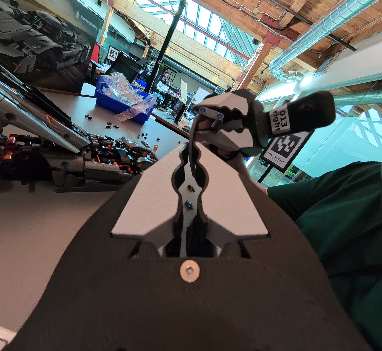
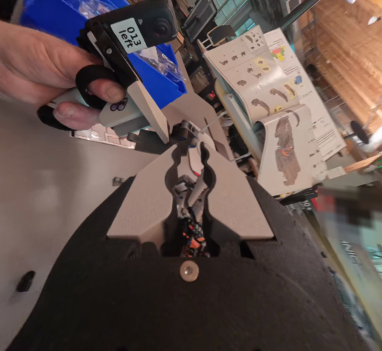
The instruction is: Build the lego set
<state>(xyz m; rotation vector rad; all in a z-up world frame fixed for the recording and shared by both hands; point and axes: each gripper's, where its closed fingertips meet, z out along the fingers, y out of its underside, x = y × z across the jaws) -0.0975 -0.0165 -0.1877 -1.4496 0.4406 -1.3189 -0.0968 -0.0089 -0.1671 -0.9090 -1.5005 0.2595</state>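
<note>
Both grippers meet mid-air over the table (image 1: 51, 237) so two pieces can be mated. Left gripper (image 1: 191, 148) is clenched on a thin dark curved panel (image 1: 193, 155); right gripper (image 2: 189, 148) pinches a grey beam w/ blue pins (image 1: 210, 113) (joint itself hidden, blurry). Half-built car model (image 1: 86, 159) sits left, the manual (image 2: 279, 103) propped for reference.
</note>
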